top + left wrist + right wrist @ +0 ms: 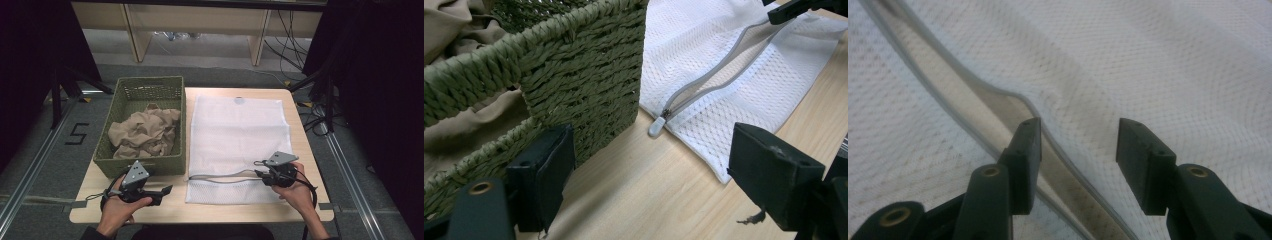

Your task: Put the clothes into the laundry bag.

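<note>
One mesh laundry bag (239, 135), one woven basket (131, 164), two hand-held grippers (165, 190)

Wooden table (295, 125), grey floor (45, 145), black curtains (385, 75), wooden shelving (200, 20) behind.

White mesh bag (239, 131) (grey zipper (704, 82)) — green basket (172, 92).

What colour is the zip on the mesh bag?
Light grey zip on the white mesh bag, clearest in the left gripper view.
</note>
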`<state>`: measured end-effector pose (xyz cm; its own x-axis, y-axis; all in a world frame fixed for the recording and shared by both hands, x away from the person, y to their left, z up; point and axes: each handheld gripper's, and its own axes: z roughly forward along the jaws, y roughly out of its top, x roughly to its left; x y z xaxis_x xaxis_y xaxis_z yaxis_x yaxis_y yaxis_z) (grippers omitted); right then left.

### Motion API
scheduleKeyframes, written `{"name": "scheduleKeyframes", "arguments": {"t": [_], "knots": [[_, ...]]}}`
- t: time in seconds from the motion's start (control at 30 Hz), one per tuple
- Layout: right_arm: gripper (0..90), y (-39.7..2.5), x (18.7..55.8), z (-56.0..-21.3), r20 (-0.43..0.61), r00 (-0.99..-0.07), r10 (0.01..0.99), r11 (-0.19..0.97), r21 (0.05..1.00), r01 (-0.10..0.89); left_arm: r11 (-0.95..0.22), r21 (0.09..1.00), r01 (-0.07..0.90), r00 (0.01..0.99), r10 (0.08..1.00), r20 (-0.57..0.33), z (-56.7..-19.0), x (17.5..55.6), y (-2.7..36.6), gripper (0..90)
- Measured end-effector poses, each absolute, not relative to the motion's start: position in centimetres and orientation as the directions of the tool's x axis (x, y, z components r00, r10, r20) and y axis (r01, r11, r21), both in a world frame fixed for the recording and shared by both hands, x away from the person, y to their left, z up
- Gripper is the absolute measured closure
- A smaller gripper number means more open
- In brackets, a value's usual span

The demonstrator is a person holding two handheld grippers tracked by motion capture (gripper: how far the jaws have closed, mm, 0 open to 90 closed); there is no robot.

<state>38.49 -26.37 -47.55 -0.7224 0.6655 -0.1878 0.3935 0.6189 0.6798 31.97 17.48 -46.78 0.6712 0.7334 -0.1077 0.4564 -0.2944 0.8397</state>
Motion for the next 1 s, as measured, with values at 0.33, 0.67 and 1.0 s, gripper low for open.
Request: {"name": "scheduleKeyframes", "arguments": {"t": [0.33, 0.67, 1.0], "knots": [[60.1, -23.8, 39.7, -48.9, -0.28, -0.759, 0.588, 0.745, 0.553, 0.373, -0.32, 0.836, 0.446, 0.681, 0.728, -0.084, -46.7, 32.1, 17.4, 18.8], [72.8, -22.6, 41.3, -49.2, -0.312, -0.77, 0.557, 0.768, 0.547, 0.333, -0.294, 0.837, 0.461, 0.67, 0.735, -0.111, -46.8, 32.1, 17.3, 19.5], [80.7, -21.5, 42.2, -49.7, -0.264, -0.785, 0.561, 0.751, 0.561, 0.348, -0.314, 0.832, 0.457, 0.673, 0.734, -0.092, -46.8, 32.1, 17.3, 19.9]]}}
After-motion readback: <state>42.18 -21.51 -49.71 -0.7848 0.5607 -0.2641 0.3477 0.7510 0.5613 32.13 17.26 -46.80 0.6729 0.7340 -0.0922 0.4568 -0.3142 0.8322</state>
